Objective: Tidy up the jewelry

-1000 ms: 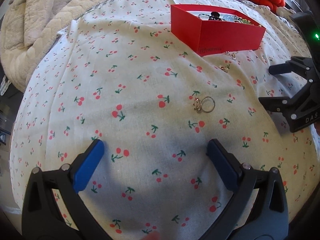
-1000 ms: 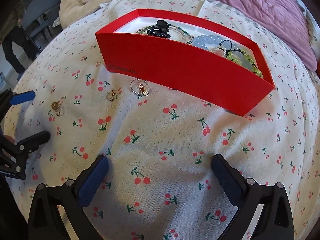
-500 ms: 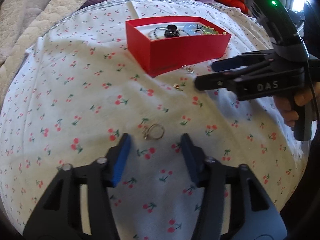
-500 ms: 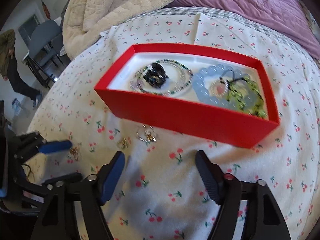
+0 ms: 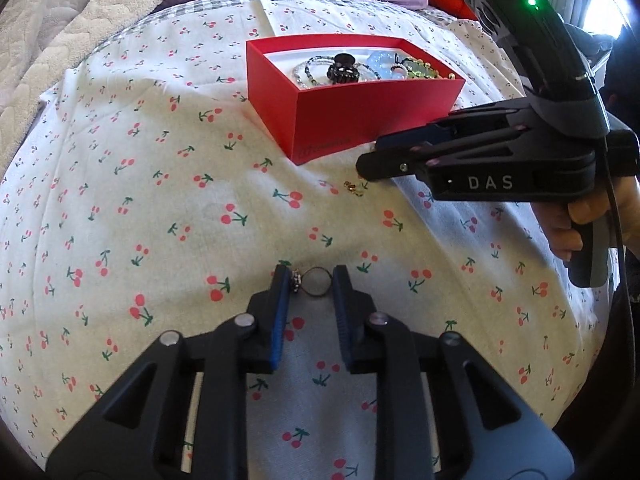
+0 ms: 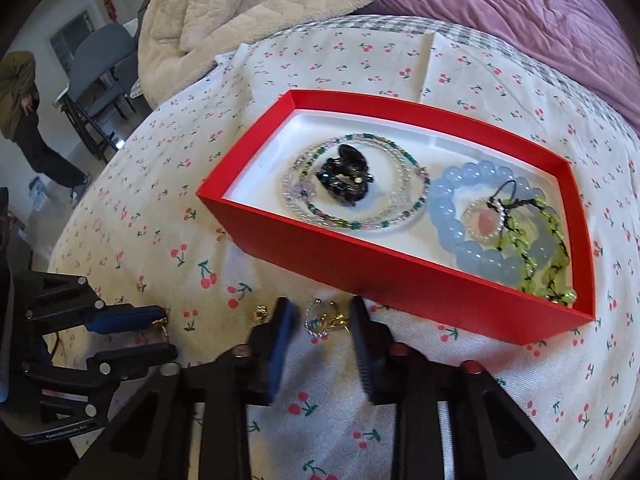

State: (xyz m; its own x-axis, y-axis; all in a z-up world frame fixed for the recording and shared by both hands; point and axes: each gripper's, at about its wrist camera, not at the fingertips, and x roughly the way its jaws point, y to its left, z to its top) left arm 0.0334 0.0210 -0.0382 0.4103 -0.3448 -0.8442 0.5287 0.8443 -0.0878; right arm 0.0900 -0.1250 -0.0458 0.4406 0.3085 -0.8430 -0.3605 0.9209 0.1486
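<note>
left gripper (image 5: 308,280): jaws have just been closing, ring (image 5: 316,280) between the tips, lying flat, contact unclear | right gripper (image 6: 320,316): also closing around beaded ring (image 6: 322,320), just near of red box (image 6: 400,280) | right hand nearer the box

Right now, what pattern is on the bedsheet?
Small red cherries on white bedsheet; left wrist view shows it best.
</note>
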